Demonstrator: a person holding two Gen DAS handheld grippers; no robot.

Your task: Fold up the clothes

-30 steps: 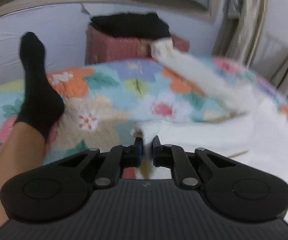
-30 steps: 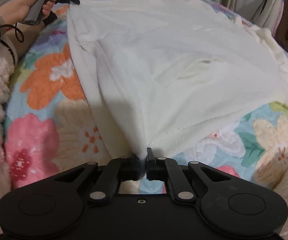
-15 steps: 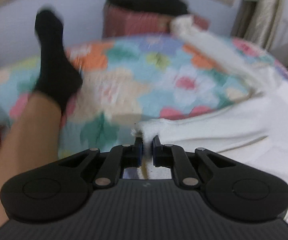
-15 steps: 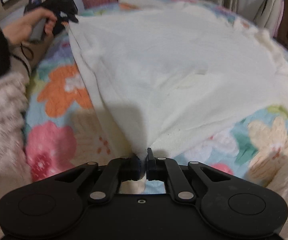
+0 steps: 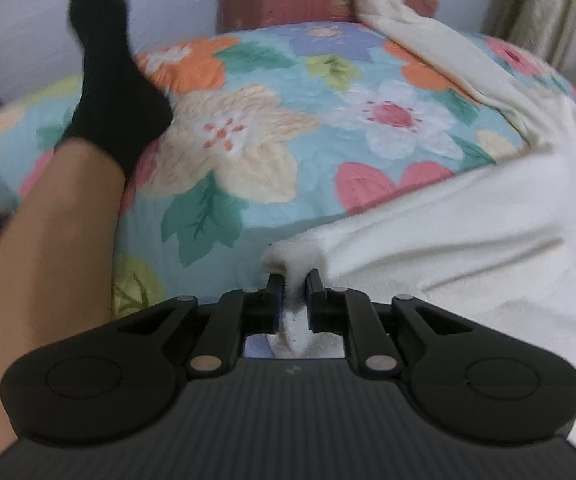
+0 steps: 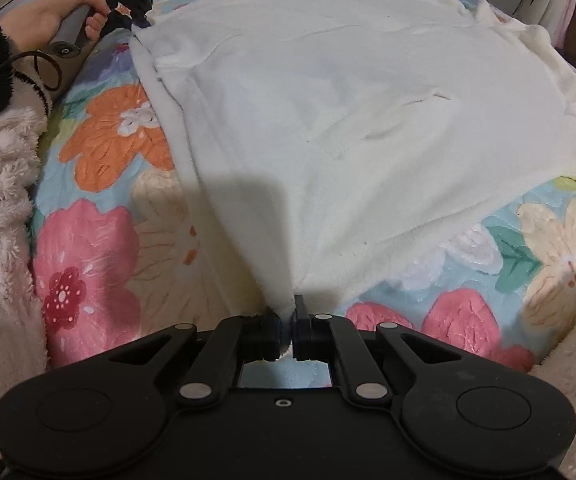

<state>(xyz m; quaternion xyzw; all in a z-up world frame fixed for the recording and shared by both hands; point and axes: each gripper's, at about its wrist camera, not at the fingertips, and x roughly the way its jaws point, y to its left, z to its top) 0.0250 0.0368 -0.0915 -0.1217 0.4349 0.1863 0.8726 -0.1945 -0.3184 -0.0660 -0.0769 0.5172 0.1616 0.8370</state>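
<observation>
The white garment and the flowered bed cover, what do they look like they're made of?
White garment: probably fleece or plush knit, matte, with a fuzzy nap and thick soft edges. Flowered bed cover: seemingly quilted printed cloth, faint sheen, stitch lines following the petals. Neither fibre can be confirmed by sight.

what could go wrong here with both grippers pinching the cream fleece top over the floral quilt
1. The left gripper is opening with a corner of the cream fleece top between its pads; the corner could drop crooked.
2. The right gripper pinches only a thin tip of the hem; a tug may pull it free.
3. The leg in a black sock lies on the floral quilt beside the left edge and could snag it.
</observation>
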